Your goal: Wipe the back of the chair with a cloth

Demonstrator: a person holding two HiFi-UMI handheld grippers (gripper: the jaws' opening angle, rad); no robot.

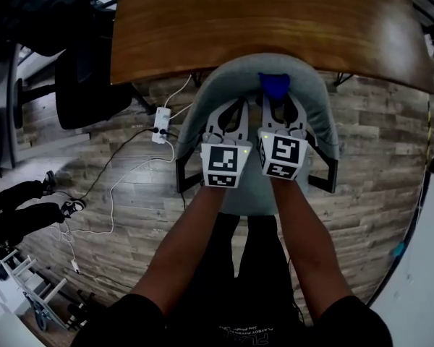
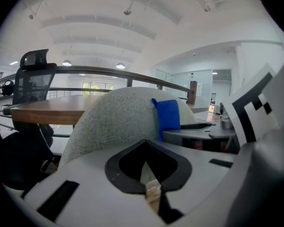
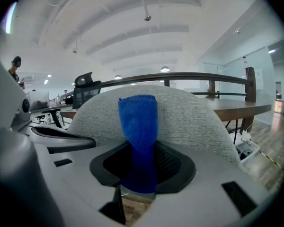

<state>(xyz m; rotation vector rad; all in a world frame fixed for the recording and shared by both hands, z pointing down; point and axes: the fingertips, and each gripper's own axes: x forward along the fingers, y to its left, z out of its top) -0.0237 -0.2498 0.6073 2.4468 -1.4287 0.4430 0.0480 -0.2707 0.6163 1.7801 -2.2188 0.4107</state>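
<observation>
You face the grey chair (image 1: 315,107). Your right gripper (image 1: 277,108) squeezes the blue cloth (image 1: 275,85) at the top of its back. Your left gripper (image 1: 233,114) is pinched closed on nothing (just beside). Wiping seems barely begun, so slide the cloth sideways, pressing.

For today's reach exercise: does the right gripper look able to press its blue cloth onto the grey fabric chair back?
Probably yes: the right gripper is shut on the blue cloth, and the grey fabric chair back rises directly ahead with nothing between.
</observation>
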